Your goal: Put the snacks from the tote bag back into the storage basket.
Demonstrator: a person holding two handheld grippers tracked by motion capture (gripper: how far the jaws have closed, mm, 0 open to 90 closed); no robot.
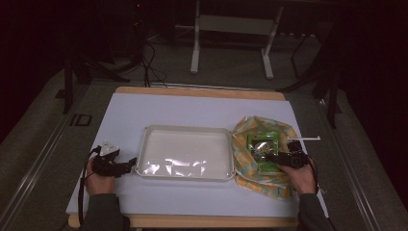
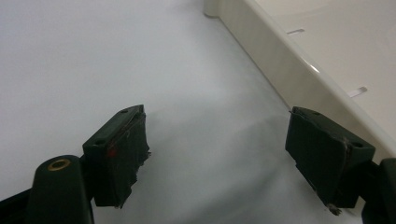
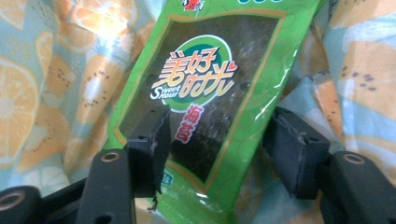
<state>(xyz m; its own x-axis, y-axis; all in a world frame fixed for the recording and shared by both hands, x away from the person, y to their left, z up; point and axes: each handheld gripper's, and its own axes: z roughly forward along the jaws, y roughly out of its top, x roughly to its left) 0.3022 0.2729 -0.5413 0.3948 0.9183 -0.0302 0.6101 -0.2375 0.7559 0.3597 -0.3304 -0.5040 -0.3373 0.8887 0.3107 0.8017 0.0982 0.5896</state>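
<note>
A green seaweed snack packet (image 1: 263, 143) lies on a fruit-patterned cloth bag (image 1: 250, 166) at the right of the table. My right gripper (image 1: 268, 157) is over the packet's near end. In the right gripper view the packet (image 3: 205, 84) lies flat on the cloth (image 3: 46, 93), and the right gripper (image 3: 219, 128) is open with one jaw at each long edge of the packet. A white plastic tray (image 1: 183, 129) sits empty mid-table. My left gripper (image 1: 131, 164) rests just left of the tray. In its own view the left gripper (image 2: 217, 119) is open over bare white sheet beside the tray wall (image 2: 285, 70).
A white sheet (image 1: 144, 108) covers the wooden table (image 1: 192, 91). A thin white rod (image 1: 304, 139) lies just right of the cloth bag. A metal stand (image 1: 231, 24) is on the floor beyond the table's far edge.
</note>
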